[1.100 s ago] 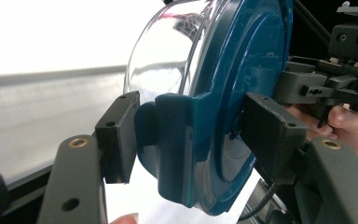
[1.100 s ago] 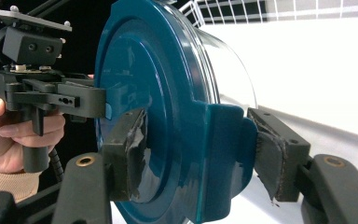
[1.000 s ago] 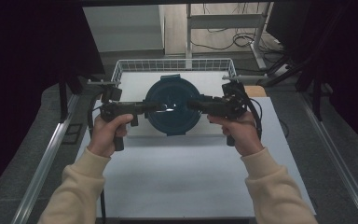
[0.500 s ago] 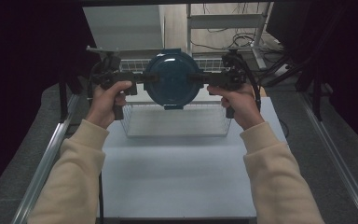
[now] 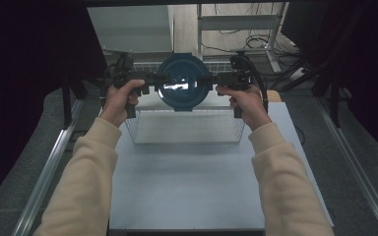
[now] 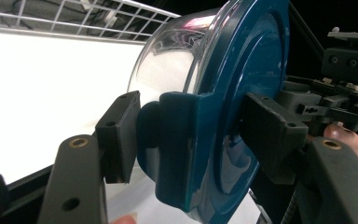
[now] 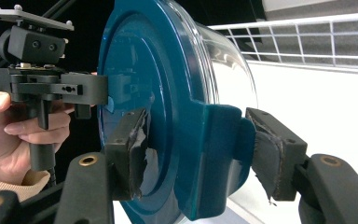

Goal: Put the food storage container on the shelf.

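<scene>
A round clear container with a dark blue lid (image 5: 183,88) hangs in the air, tipped on edge with the lid facing me, over the far side of a wire basket (image 5: 187,129). My left gripper (image 5: 152,83) is shut on the lid's left side tab and my right gripper (image 5: 214,81) on its right tab. In the left gripper view the jaws (image 6: 191,135) clamp the blue tab, with the clear bowl (image 6: 177,60) beyond. In the right gripper view the worn pads (image 7: 205,149) squeeze the opposite tab of the lid (image 7: 140,60).
The wire basket stands on a white table (image 5: 187,187); its rim shows as a grid (image 6: 74,14) (image 7: 307,28). Metal rails (image 5: 49,167) run along both table sides. Shelving and cables (image 5: 236,29) sit behind the table.
Both hands carried the container away from me, from over the basket's middle to over its far edge, and slightly higher. Both grips are unchanged.
</scene>
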